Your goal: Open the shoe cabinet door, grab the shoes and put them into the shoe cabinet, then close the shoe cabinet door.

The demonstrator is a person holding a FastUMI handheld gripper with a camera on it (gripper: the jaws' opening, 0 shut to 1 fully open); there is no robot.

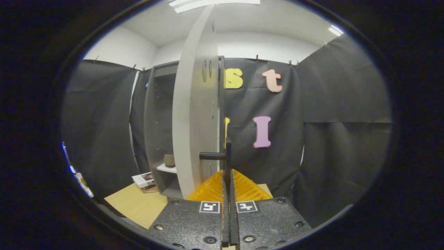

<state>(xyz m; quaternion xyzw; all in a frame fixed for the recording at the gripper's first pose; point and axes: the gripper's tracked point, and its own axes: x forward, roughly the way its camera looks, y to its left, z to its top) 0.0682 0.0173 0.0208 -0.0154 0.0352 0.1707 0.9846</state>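
Fingers of the gripper (228, 173) stand pressed together around the dark bar handle (227, 156) of the cabinet door (194, 114): the upright bar rises from between the fingertips, and a short post runs from it leftward into the door face. Both fingers appear to bear on the bar, so the jaws read as clamped on the handle, not merely beside it. The grip sits low on the bar, presumably so that a pull acts near the mounting post and does not twist the handle.

Door position: swung well out from the shoe cabinet (158, 132), its pale face seen almost edge-on, with hinge cup holes (207, 69) visible high up. That attitude fits a door held part-way through its swing; whether it is being opened or closed cannot be judged from this view.

Cabinet interior: dark and open to the left of the door. A brown shoe-like item (169, 160) rests on a white lower shelf (167, 168); its exact kind is too small to confirm. If it is the task's shoe, stowing is done and closing remains.

Surroundings: a tan floor mat (135, 205) lies under the cabinet, with a small stack of printed booklets (145, 181) just beside the cabinet's base. Black cloth forms the booth wall (333, 139) beyond.
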